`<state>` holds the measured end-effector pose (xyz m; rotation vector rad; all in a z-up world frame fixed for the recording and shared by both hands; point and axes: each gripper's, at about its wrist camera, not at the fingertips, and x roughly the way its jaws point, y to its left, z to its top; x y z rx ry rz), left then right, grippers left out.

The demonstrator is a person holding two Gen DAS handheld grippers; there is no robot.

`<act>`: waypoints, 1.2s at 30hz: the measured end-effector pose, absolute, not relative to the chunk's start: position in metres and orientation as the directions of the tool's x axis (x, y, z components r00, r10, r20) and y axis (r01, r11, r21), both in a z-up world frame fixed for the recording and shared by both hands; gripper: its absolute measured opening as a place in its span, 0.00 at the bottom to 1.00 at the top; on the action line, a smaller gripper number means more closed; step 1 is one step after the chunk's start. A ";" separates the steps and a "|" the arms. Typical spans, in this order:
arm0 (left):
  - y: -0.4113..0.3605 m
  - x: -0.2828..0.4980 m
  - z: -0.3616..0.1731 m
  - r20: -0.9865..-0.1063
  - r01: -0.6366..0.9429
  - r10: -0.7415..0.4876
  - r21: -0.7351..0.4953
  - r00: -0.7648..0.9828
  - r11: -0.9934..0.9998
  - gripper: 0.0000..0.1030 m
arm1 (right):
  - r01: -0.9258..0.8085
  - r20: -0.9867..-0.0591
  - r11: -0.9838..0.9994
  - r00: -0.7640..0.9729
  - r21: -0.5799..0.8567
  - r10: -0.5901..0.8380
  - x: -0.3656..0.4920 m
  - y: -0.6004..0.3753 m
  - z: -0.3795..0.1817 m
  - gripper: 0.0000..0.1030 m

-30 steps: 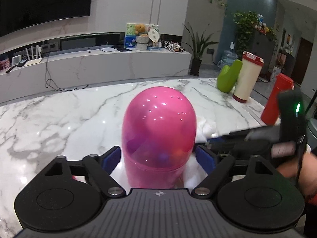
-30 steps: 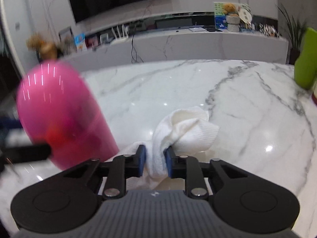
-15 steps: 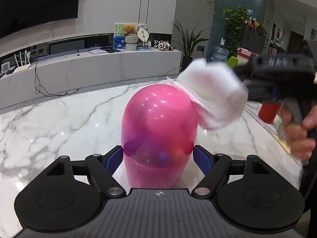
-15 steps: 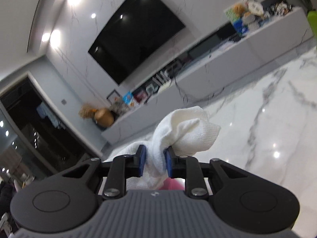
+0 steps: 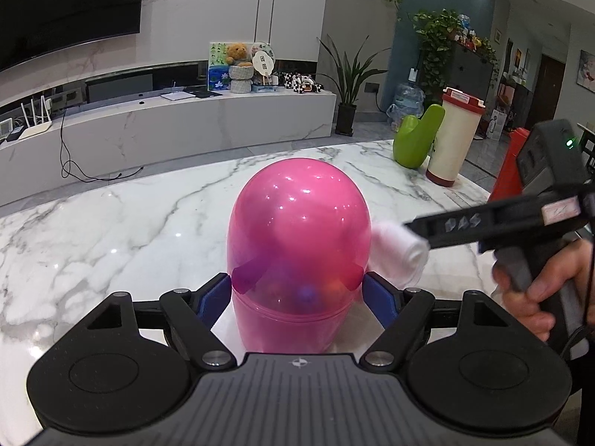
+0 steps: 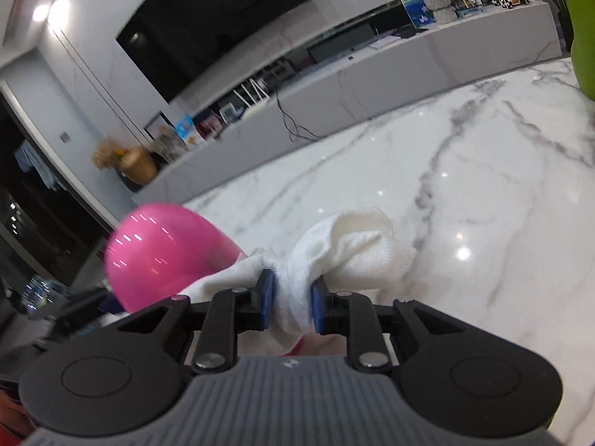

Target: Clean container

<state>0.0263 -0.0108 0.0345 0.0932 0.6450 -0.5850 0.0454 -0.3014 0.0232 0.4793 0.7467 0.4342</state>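
A glossy pink egg-shaped container (image 5: 299, 245) stands upright on the white marble table (image 5: 111, 230). My left gripper (image 5: 297, 291) is shut on its lower body, a blue pad on each side. My right gripper (image 6: 292, 306) is shut on a bunched white cloth (image 6: 349, 252). In the left wrist view the cloth (image 5: 399, 256) presses against the container's right side, with the right gripper (image 5: 502, 219) coming in from the right. In the right wrist view the container (image 6: 167, 252) lies at the lower left, beside the cloth.
A green bottle-shaped object (image 5: 418, 137), a cream canister with a red lid (image 5: 453, 137) and a red container (image 5: 511, 167) stand at the table's far right. A long TV console (image 5: 167, 126) runs behind the table.
My right gripper has brought the cloth down from the container's upper right to its right side. The left gripper keeps holding the container still.
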 end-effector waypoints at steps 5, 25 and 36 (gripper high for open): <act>-0.008 0.027 0.034 -0.590 0.539 -0.488 -0.104 0.643 0.836 0.74 | -0.225 -0.581 0.850 0.646 0.476 0.496 0.050 -0.289 0.014 0.22; 0.005 0.008 0.051 -0.603 0.438 -0.399 -0.090 0.691 0.894 0.84 | -0.287 -0.533 0.877 0.707 0.385 0.465 0.016 -0.289 0.041 0.22; -0.004 0.022 0.047 -0.569 0.488 -0.451 -0.098 0.688 0.868 0.77 | -0.402 -0.155 0.617 0.742 0.676 0.653 0.017 -0.320 0.060 0.22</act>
